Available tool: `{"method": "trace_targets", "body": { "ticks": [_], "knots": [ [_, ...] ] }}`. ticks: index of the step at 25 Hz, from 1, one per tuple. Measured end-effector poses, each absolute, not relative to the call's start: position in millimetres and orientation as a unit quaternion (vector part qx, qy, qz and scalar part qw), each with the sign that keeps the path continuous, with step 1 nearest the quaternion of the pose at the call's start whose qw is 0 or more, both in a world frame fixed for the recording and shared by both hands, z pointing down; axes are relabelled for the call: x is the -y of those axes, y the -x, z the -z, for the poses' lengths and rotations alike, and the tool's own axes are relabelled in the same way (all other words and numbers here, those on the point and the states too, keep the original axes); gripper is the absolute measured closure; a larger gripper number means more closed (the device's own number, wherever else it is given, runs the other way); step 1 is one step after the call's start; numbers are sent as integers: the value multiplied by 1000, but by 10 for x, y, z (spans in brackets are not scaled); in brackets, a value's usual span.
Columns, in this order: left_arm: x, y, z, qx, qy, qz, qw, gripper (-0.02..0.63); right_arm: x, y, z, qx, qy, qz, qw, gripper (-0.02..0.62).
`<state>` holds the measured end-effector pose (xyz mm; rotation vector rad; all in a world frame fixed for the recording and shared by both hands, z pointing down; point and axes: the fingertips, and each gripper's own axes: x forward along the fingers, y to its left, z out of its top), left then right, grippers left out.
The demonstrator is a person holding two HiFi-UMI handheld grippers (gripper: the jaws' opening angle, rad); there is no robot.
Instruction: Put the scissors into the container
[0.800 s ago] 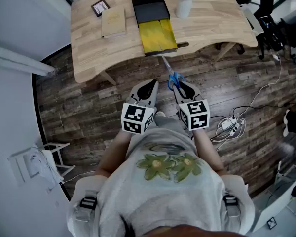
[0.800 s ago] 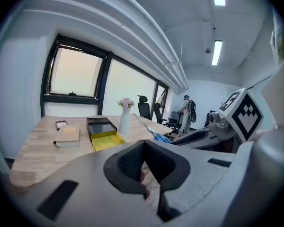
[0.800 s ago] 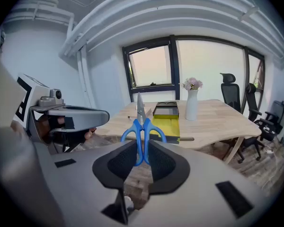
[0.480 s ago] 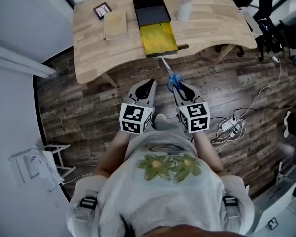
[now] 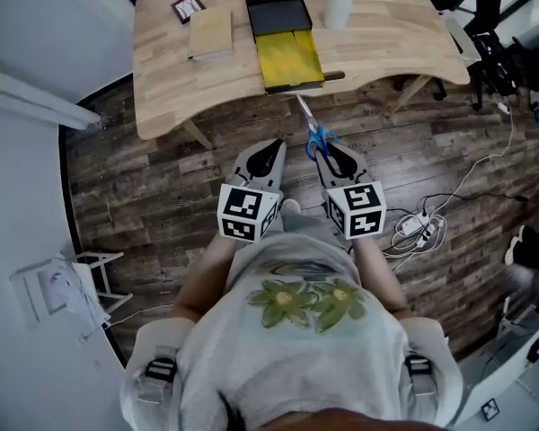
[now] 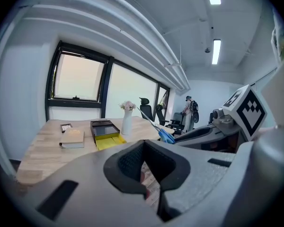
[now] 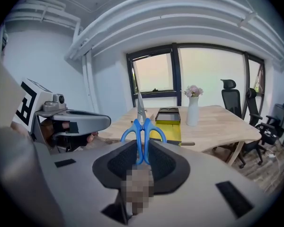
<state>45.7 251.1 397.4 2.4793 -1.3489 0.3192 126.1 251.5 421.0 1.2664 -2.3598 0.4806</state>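
Note:
Blue-handled scissors (image 5: 316,137) are pinched by their handles in my right gripper (image 5: 327,153), blades pointing toward the table. In the right gripper view the scissors (image 7: 143,126) stand upright between the pads. The container (image 5: 287,59) is a black and yellow open box on the wooden table (image 5: 180,79), straight ahead of the blades and apart from them. It also shows as the container (image 7: 168,119) in the right gripper view. My left gripper (image 5: 271,149) hangs beside the right one over the floor, shut and empty.
On the table stand a white vase with flowers (image 5: 339,7), a tan book (image 5: 210,32) and a small picture frame (image 5: 185,9). A dark stick (image 5: 332,77) lies at the table edge. Office chairs (image 5: 485,52) and floor cables (image 5: 418,227) are at the right.
Both grippers, with the scissors, have edged slightly toward the table. The grip on the scissors is unchanged.

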Motion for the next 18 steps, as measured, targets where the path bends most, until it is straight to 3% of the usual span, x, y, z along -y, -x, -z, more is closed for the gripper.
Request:
{"method": "trace_targets", "body": {
  "ticks": [18],
  "knots": [
    [-2079, -443, -4077, 472, -857, -120, 170, 598, -2118, -1243, -4326, 853, -436, -179, 223, 520]
  ]
}}
